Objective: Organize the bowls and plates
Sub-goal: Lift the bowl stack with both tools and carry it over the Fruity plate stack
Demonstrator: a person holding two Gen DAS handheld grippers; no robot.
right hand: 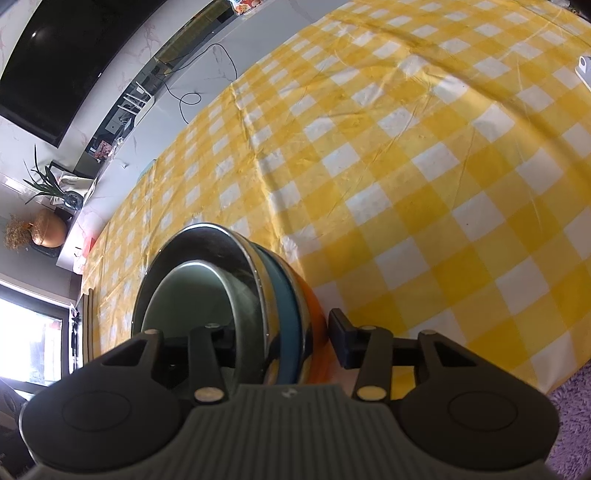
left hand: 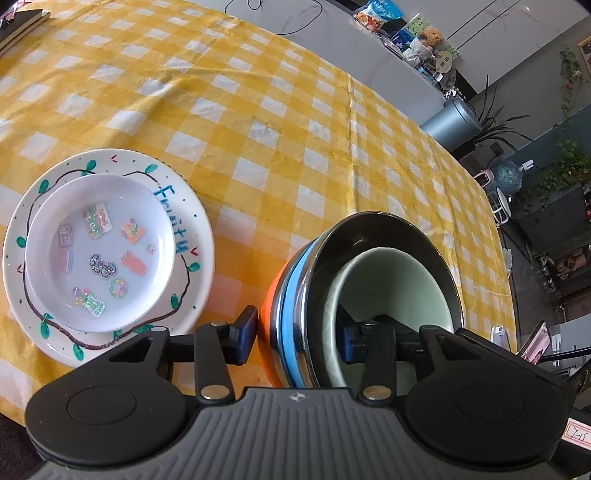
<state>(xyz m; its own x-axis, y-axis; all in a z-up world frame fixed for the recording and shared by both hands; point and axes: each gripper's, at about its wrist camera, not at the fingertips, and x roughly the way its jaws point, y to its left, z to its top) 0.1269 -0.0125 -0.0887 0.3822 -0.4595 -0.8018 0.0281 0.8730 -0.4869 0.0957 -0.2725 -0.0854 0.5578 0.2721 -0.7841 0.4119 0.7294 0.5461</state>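
A stack of nested bowls [left hand: 295, 295] has orange, blue and steel outer bowls and a pale green bowl [left hand: 384, 288] inside. My left gripper [left hand: 295, 341] straddles its near rim, one finger inside and one outside, with a small gap at the outer finger. My right gripper [right hand: 284, 341] straddles the rim of the same stack [right hand: 280, 295] from the other side, its outer finger also slightly off the wall. A small white plate with stickers [left hand: 99, 251] lies on a larger painted plate [left hand: 192, 236] to the left.
A yellow-and-white checked tablecloth [left hand: 295, 129] covers the table. The table edge and a purple rug [right hand: 569, 424] are at the lower right in the right wrist view. A dark book [left hand: 18, 22] lies at the far left corner.
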